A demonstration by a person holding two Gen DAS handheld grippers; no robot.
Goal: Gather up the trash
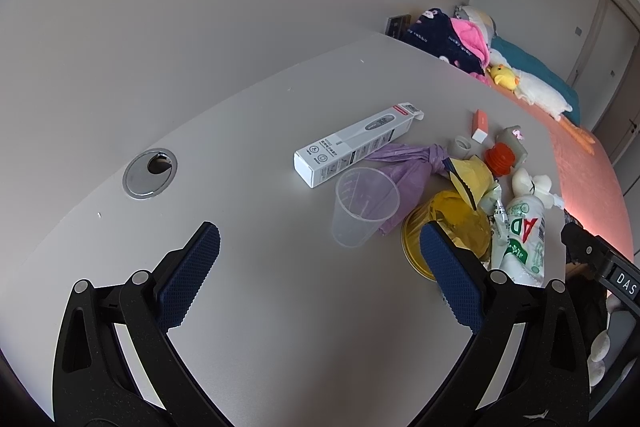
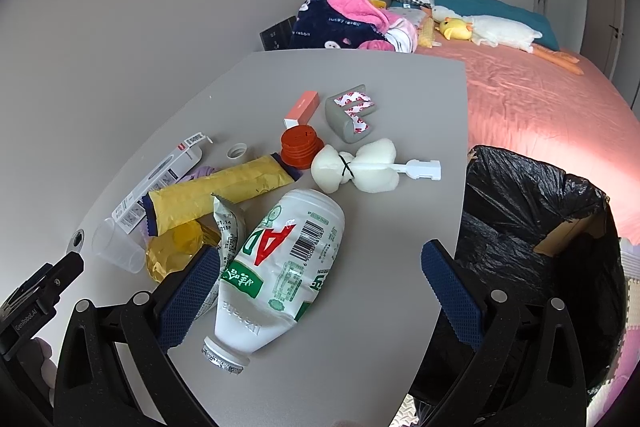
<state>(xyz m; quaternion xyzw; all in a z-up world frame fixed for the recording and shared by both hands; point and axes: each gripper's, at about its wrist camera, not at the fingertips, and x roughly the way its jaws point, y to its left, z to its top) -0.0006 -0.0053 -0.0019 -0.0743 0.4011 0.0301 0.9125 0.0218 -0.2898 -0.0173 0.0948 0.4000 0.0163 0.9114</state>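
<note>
1. In the left wrist view, the left gripper (image 1: pixel 320 259) is nearest the camera, jaws spread wide and holding nothing above the grey counter (image 1: pixel 248 307).
2. Just ahead between the jaws, a clear plastic cup (image 1: pixel 362 207) lies on its side, touching a crumpled purple bag (image 1: pixel 404 167).
3. A long white box (image 1: pixel 352 143) lies beyond the cup; a round metal grommet (image 1: pixel 150 171) sits well apart to the left.
4. To the right, the trash is piled: a gold bowl (image 1: pixel 448 227) partly behind the right finger, a yellow wrapper (image 1: pixel 472 179) and a crushed white bottle (image 1: pixel 522 235).
5. In the right wrist view, the right gripper (image 2: pixel 320 283) is nearest, also wide open and empty, with the crushed white bottle (image 2: pixel 288 267) lying between its jaws, cap end toward the camera.
6. Beyond lie the yellow wrapper (image 2: pixel 220 195), an orange cap (image 2: pixel 300 147), a white sponge brush (image 2: pixel 360 167) and a grey corner guard (image 2: pixel 352 115).
7. A bin lined with a black bag (image 2: pixel 532 227) stands just beside the counter's right edge, with a pink bed (image 2: pixel 540 99) behind.
</note>
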